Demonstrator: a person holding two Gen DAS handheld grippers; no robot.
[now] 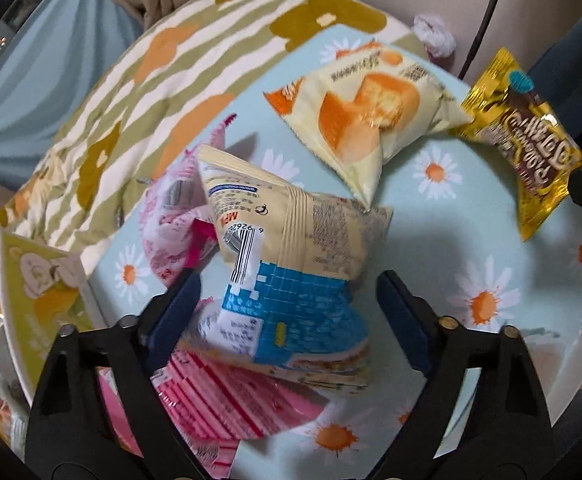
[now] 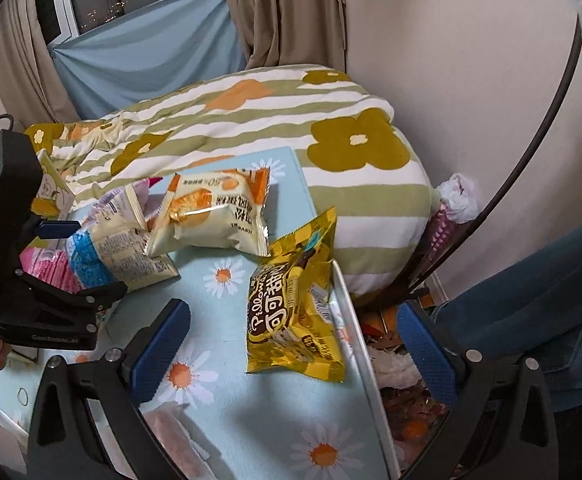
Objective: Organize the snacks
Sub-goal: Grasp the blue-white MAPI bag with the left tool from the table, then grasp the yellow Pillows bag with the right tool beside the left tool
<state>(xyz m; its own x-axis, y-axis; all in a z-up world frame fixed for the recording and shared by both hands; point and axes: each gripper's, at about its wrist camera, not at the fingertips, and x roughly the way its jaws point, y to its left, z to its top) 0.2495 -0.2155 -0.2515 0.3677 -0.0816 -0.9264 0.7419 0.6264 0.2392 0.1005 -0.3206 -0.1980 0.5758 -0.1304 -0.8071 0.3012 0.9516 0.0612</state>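
Quilt (image 2: 251, 120): striped, floral, bunched behind the table.
Table (image 1: 491, 248): daisy cloth, snacks scattered on it.
Blue pack (image 1: 291, 280): on pink packs (image 1: 227, 400), between the left claw's (image 1: 287, 300) parted jaws, untouched. Likely light, puffy, crinkly; pinch mid-body.
Gold pack (image 2: 291, 312): at table edge, ahead of the wide, empty right claw (image 2: 291, 344). Slick foil; grip a seam.
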